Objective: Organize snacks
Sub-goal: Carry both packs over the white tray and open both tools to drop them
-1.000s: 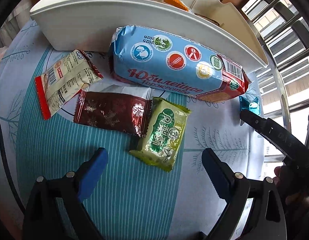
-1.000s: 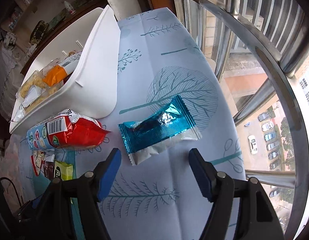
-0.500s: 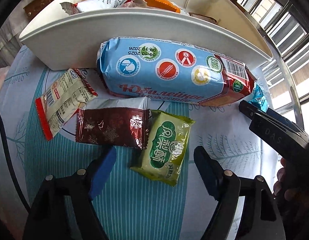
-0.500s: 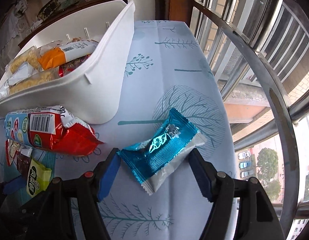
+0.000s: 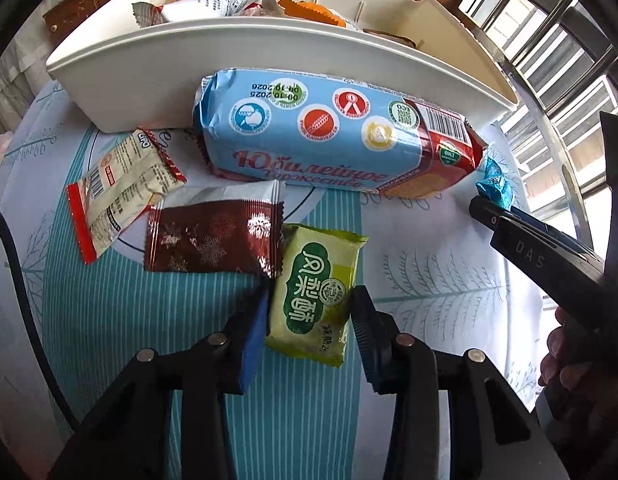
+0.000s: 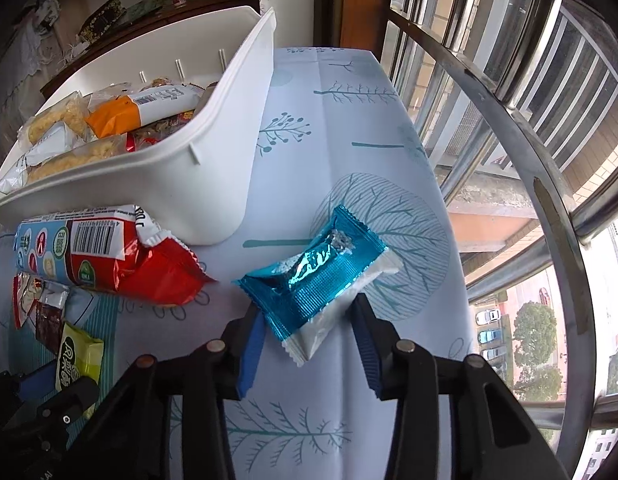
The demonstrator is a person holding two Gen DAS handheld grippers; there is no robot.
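The left gripper [image 5: 309, 320] has just been clenched onto the green snack [image 5: 315, 294], the right gripper [image 6: 307, 330] onto the blue snack [image 6: 317, 276]; both lie on the worktop [image 6: 349, 120], ready for the white bin [image 6: 213, 184].

Home: tablecloth [image 6: 349, 128], barred window [image 6: 529, 80], cluttered shelf [image 6: 109, 12]

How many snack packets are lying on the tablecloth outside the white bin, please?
5: cream packet, maroon packet, green packet, big blue biscuit pack by the white bin, teal packet. Others may be hidden.
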